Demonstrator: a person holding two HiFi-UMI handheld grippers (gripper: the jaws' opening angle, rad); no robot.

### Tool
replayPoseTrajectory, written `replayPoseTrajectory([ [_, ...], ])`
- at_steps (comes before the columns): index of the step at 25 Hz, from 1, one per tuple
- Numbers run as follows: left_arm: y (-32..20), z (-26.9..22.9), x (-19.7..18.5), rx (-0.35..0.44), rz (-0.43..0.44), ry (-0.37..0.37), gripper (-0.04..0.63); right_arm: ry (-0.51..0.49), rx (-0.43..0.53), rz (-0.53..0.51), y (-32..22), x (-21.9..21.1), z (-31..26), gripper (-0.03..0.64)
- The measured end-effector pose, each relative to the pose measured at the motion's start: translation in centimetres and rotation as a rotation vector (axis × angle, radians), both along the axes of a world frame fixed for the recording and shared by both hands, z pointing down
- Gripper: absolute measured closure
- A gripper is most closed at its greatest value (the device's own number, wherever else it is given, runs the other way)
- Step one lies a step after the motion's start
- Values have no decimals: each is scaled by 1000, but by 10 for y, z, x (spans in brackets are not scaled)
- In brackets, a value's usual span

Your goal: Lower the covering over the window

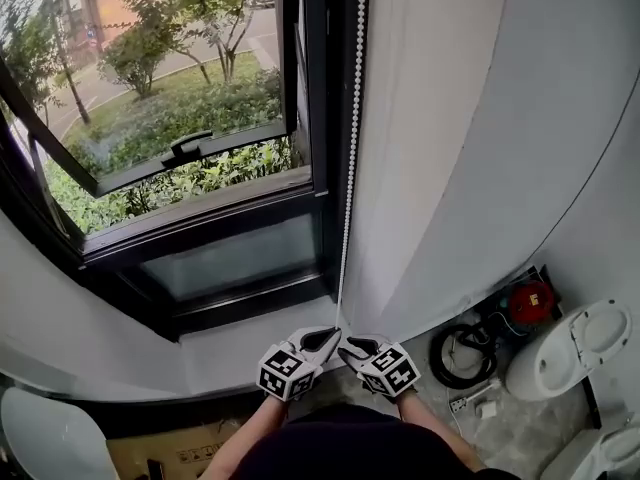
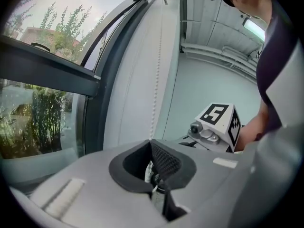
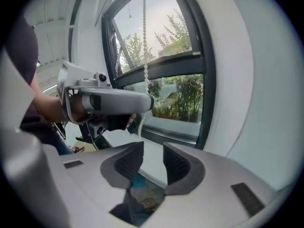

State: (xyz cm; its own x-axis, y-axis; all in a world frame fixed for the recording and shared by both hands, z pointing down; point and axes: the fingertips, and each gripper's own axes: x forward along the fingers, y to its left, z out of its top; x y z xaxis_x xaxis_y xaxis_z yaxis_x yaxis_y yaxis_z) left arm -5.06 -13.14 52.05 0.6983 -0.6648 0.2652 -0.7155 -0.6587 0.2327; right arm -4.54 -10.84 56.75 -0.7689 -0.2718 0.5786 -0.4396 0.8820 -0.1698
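A white bead chain hangs down the dark frame on the right side of the window, whose glass shows bare, with trees and lawn outside. My left gripper is low over the sill, shut on the chain's lower end. In the left gripper view the beads run down into the closed jaws of the left gripper. My right gripper sits just right of it, open and apart from the chain. In the right gripper view the right gripper has nothing between its pads, and the chain hangs beyond them.
The window sash is tilted outward. A white sill lies under my grippers. On the floor to the right are a coiled black hose, a red device and a white toilet. A cardboard box is at lower left.
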Motion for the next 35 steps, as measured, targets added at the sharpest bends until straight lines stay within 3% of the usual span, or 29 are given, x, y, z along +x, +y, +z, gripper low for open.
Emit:
replayPoseTrajectory([
  [1, -1, 1, -1, -3, -1, 1, 583, -17, -6, 0, -1, 0, -6, 515],
  [9, 7, 34, 1, -85, -3, -9, 583, -114, 83, 33, -16, 11, -68, 505],
  [14, 4, 38, 7, -78, 25, -45, 583, -222, 141, 35, -18, 5, -113, 505],
  [25, 3, 33, 18, -107, 38, 20, 583, -393, 410, 88, -45, -13, -227, 508],
  [31, 1, 35, 15, -102, 32, 23, 583, -429, 466, 103, -52, -16, -253, 548],
  [35, 0, 37, 11, -124, 13, 38, 583, -430, 440, 116, -54, -18, -250, 603],
])
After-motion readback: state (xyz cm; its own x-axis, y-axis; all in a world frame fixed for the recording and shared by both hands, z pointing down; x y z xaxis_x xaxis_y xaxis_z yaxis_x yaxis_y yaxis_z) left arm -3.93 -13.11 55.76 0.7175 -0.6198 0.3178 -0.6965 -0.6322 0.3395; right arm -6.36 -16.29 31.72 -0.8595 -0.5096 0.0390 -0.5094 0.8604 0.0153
